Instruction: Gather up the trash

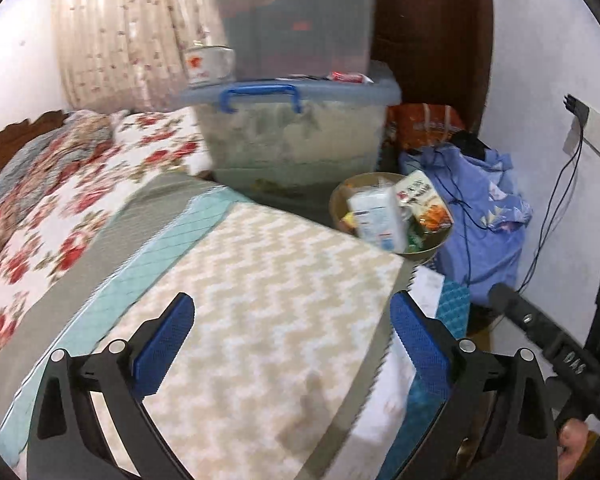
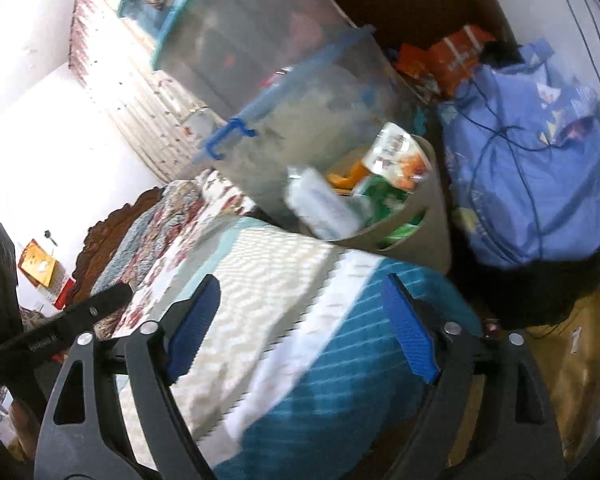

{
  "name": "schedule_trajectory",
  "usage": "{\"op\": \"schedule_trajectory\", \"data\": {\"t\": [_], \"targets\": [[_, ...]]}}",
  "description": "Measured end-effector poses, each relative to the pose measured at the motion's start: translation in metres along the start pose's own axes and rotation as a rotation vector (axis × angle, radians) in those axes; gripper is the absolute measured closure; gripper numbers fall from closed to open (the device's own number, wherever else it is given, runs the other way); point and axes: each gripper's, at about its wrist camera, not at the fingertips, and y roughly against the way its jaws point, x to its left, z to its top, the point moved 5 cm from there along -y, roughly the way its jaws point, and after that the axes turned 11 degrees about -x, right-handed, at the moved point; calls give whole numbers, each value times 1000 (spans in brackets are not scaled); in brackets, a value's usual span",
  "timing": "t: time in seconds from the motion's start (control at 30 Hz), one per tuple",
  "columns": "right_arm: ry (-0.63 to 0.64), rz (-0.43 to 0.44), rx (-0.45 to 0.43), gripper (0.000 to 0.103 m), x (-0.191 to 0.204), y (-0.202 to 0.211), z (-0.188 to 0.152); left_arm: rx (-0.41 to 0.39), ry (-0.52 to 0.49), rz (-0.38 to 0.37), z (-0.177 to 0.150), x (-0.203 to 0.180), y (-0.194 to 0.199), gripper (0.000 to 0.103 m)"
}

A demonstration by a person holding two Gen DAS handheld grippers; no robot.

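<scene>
A round tan trash bin stands beside the bed corner, filled with a white carton and snack wrappers. It also shows in the right wrist view, with a white carton and green and orange wrappers in it. My left gripper is open and empty above the zigzag blanket, short of the bin. My right gripper is open and empty above the bed corner, the bin just beyond it.
Two stacked clear storage boxes with a blue handle stand behind the bin. A blue cloth bundle with a black cable lies right of it by the wall. A floral quilt covers the bed on the left. The other gripper's handle shows at right.
</scene>
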Motion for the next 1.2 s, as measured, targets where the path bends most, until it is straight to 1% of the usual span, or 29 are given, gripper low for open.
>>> {"op": "schedule_trajectory", "data": {"t": [0.1,0.17,0.27,0.3,0.5,0.63,0.77,0.9,0.93,1.07,1.2], "targets": [[27,6,-19,9,28,15,-3,-19,11,20,-6,19,29,9],[40,8,-25,7,44,25,-6,-39,-9,61,-9,29,48,9],[55,0,-34,4,65,39,-8,-54,-36,153,-16,47,75,9],[65,-5,-38,4,76,47,-11,-60,-36,163,-19,51,82,9],[92,-24,-67,4,116,78,-18,-107,11,170,-34,79,128,9],[132,-31,-110,3,141,95,-21,-140,34,188,-38,92,152,9],[153,-31,-124,3,160,104,-26,-155,59,181,-40,102,165,9],[170,-34,-120,3,172,106,-31,-150,64,170,-44,105,171,9],[172,-34,-116,3,173,106,-33,-146,62,164,-45,104,170,9],[159,-34,-102,3,175,105,-33,-130,44,178,-48,100,168,9],[143,-34,-122,3,171,108,-27,-132,24,177,-46,93,169,9]]}}
